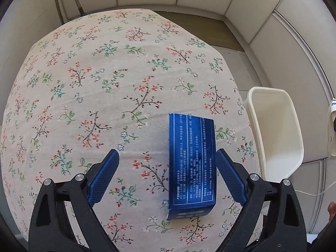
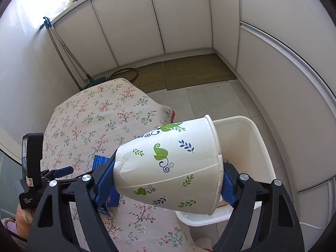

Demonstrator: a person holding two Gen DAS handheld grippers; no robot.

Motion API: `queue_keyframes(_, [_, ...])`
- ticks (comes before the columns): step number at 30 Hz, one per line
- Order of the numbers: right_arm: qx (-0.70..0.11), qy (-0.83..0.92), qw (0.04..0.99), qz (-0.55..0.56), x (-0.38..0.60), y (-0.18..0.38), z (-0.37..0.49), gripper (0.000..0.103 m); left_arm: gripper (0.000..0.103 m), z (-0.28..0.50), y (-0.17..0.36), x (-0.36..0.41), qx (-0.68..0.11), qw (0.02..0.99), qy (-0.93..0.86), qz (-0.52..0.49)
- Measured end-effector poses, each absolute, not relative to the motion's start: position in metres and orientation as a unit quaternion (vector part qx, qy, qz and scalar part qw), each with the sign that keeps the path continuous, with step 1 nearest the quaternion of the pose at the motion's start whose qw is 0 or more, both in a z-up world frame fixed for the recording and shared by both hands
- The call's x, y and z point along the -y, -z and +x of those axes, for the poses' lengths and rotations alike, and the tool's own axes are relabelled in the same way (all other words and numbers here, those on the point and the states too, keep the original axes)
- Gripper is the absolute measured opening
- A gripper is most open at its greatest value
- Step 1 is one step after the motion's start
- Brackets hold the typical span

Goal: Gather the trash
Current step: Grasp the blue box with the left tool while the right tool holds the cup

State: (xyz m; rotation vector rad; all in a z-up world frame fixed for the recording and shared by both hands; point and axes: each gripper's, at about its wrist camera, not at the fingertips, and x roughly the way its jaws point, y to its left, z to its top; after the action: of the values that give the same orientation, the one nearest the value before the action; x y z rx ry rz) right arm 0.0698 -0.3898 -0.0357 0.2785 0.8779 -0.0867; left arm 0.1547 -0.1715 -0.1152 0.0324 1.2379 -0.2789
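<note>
1. Right tongs: clenched on one paper cup, which lies sideways between the pads. The cup wall is creased where it is squeezed. Its open mouth faces right, toward the bin.
2. Left tongs: released, jaws spread wide, gripping nothing. They hover low over the bench, with one blue box lying flat between the fingers, close to the right finger. Whether that finger touches the box cannot be told.
3. The blue box lies near the right edge of the bench, its printed face up. In the right wrist view only a corner of it shows behind the cup.
4. One white bin stands on the floor just beside the right edge of the bench. The cup is held partly over its rim. Some small item seems to lie at the bottom; what it is cannot be told.
5. Progress, as judged: the cup is lifted but not yet dropped in; the box is not yet gripped. Two pieces remain to be binned, and no other loose trash shows on the flowered cloth.
6. Count: one cup, one box, one bin, one bench.
7. Farther off: white cabinets, two brown mats on the floor, and long handles leaning in the corner.
</note>
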Motion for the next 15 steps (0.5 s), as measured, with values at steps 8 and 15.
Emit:
queue_keyframes(8, [-0.433,0.057,0.887,0.147,0.415,0.048,0.055,0.079,0.088,0.155,0.143,0.202,-0.602,0.787,0.124,0.054])
queue_keyframes(15, [-0.437,0.059,0.884,0.154,0.423,0.053,0.054,0.079,0.064,0.156,0.156,0.21,-0.611,0.778,0.131,0.073])
